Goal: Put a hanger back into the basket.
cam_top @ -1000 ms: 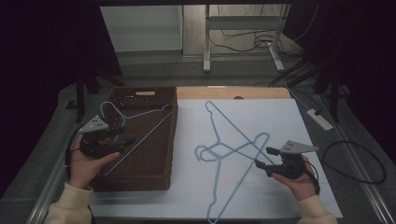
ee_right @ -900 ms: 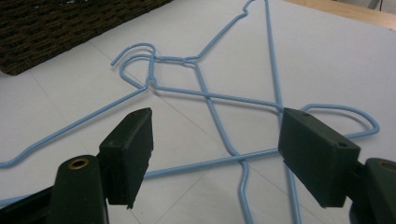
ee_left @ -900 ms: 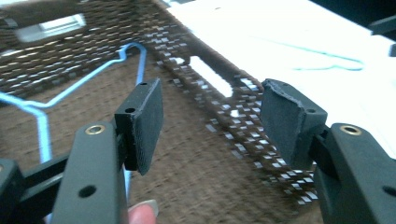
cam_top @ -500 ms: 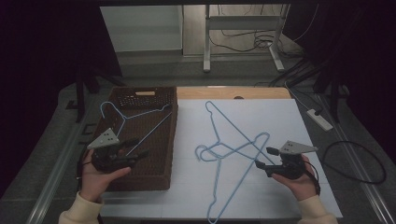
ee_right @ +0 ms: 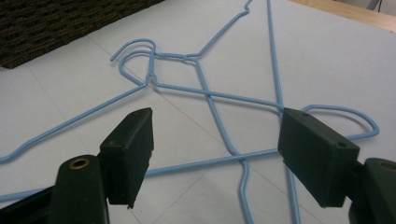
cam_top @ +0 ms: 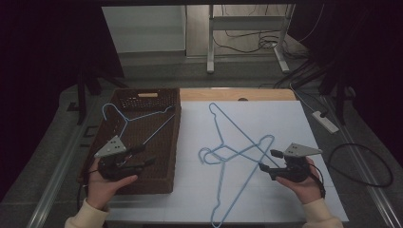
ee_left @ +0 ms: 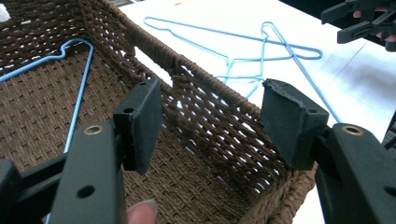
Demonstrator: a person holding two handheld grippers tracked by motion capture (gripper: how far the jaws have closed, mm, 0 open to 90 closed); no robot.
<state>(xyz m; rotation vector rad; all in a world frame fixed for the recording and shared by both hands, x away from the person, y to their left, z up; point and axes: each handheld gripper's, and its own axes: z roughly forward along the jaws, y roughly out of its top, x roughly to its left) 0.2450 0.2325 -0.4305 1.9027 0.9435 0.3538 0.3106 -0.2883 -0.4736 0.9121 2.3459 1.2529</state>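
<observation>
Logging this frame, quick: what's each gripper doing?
Left gripper: open, empty, over the basket.
Right gripper: open, empty, over the hangers.

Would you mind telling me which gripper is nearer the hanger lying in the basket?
Left. The left gripper hovers over the basket beside that hanger; the right gripper is across the white table.

- Left gripper [ee_left: 212, 123]: two black jaws set wide apart, nothing between the pads; a fingertip [ee_left: 140, 212] shows at the bottom edge between the arms.
- Brown woven basket [ee_left: 219, 100]: directly beneath and ahead of the jaws, its side wall crossing the gap between them.
- Blue wire hanger [ee_left: 79, 79]: lying on the basket floor, ahead and to the left of the left jaw.
- Two blue wire hangers [ee_left: 261, 51]: crossed over one another on the white tabletop [ee_left: 359, 79], beyond the basket wall, ahead and right.
- Other gripper [ee_left: 362, 23]: far ahead at upper right, hand-held.
</observation>
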